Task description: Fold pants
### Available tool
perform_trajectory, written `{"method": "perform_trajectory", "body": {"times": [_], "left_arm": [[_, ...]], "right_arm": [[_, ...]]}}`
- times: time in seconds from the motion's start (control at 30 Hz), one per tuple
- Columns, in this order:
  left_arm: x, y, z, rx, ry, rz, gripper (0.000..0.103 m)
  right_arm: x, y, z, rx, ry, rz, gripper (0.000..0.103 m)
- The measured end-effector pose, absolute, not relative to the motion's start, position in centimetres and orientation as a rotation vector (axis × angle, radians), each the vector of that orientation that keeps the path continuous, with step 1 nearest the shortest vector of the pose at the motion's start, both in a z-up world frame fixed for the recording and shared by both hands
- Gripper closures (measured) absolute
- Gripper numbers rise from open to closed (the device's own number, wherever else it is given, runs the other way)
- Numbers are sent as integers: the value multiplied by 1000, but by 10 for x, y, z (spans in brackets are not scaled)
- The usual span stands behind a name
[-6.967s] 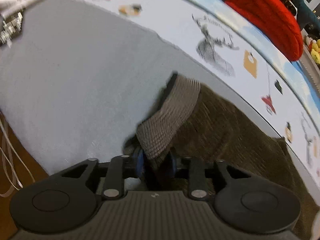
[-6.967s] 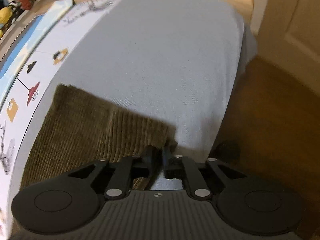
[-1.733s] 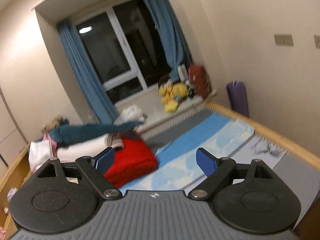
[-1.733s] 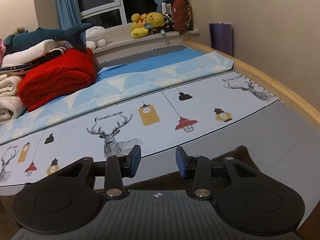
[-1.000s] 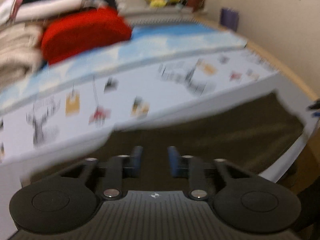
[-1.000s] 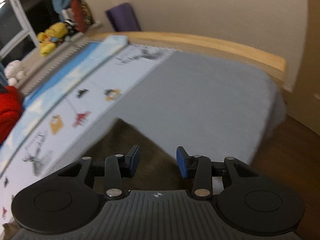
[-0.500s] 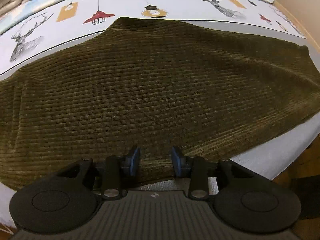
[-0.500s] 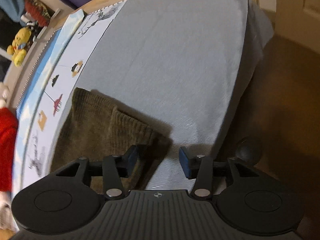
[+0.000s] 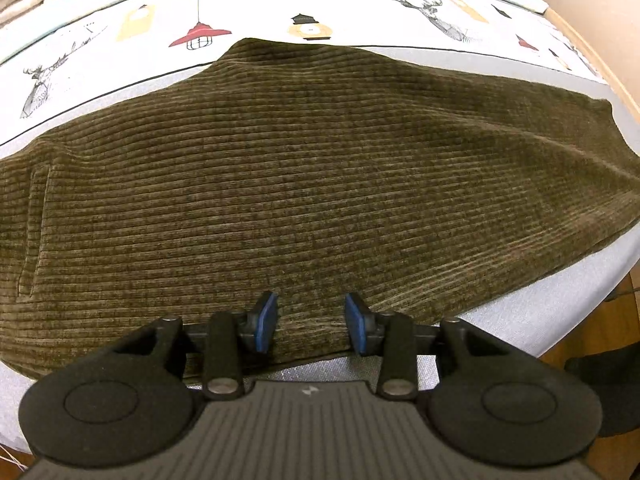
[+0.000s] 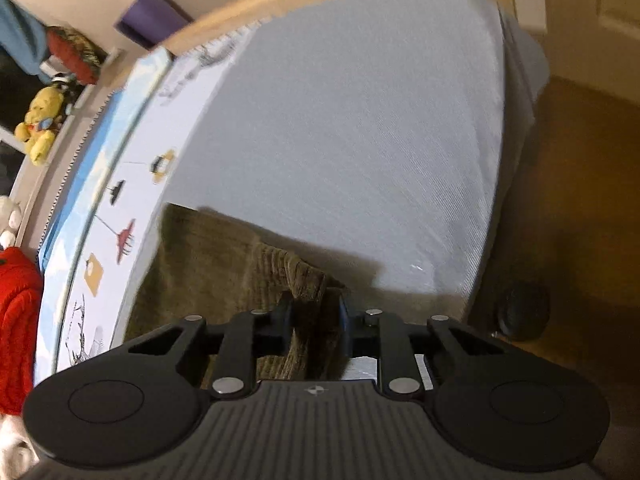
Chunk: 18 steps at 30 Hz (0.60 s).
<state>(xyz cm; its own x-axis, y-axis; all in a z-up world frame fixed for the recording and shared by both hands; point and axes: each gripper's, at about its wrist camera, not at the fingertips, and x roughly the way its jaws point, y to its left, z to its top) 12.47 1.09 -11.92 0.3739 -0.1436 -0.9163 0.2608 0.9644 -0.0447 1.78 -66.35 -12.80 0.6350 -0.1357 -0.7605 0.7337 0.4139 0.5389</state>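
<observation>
Olive-green corduroy pants [image 9: 304, 184] lie flat across the grey sheet of the bed [image 9: 560, 312], spread left to right. My left gripper [image 9: 311, 322] is open over the pants' near edge, with cloth between its blue pads but not pinched. In the right wrist view the pants' end [image 10: 224, 264] lies on the grey sheet [image 10: 360, 140]. My right gripper [image 10: 314, 322] has its fingers narrowed around the corner of the pants; the view is blurred, and a gap still shows between the pads.
A printed bedsheet with deer and lamps [image 9: 200, 28] runs behind the pants. A red blanket [image 10: 16, 312], plush toys [image 10: 40, 128] and a purple roll [image 10: 152, 16] sit far off. The bed edge and wooden floor [image 10: 580, 200] lie to the right.
My left gripper has opened a little wider and come slightly closer over the pants' near edge. My right gripper has narrowed around the corner of the pants and moved onto it.
</observation>
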Motion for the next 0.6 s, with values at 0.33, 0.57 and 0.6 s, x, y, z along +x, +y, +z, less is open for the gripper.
{"method": "perform_trajectory", "body": {"times": [0.33,0.57,0.6], "left_arm": [[125,50,-87,-30,1067,-166,60],[121,83,-83,-85,1055,-108,60],[121,86,-84,-88,1059,-104,60]], "right_arm": [[52,-460,7,188,358,-221,81],[57,-245,-11,-207,332,290,80],[56,-221,-20,-245,356,351,80]]}}
